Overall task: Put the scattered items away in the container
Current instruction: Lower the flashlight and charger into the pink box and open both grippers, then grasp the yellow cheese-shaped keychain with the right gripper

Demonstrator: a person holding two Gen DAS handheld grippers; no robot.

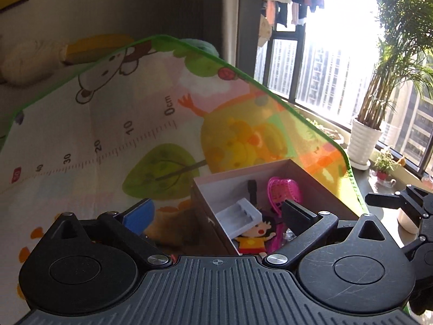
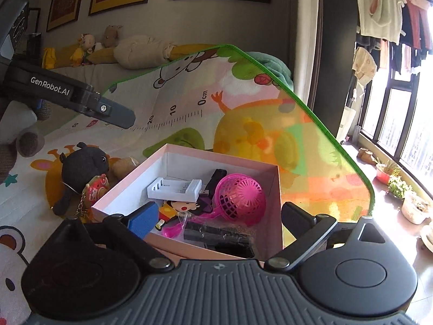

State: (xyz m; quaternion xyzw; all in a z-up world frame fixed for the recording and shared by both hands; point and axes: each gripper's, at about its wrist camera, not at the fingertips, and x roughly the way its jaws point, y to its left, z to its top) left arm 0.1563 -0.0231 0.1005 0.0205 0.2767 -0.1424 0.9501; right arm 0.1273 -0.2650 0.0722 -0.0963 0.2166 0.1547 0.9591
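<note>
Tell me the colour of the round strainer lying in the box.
Bright pink strainer, clearest in the right wrist view.

Both wrist cameras look forward and downward, close over the box (image 1: 205, 197) (image 2: 270, 189) on the play mat (image 1: 108, 124) (image 2: 311, 146), window at right.

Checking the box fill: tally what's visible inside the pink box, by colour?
White: 1, the white plastic battery charger
Pink: 1, the pink plastic mesh scoop
Black: 2, the long black rectangular object and the small black stick-shaped device
Multicolour: 1, the flat cartoon-child figure
Total: 5 visible in the pink cardboard box; anything underneath is hidden.
</note>
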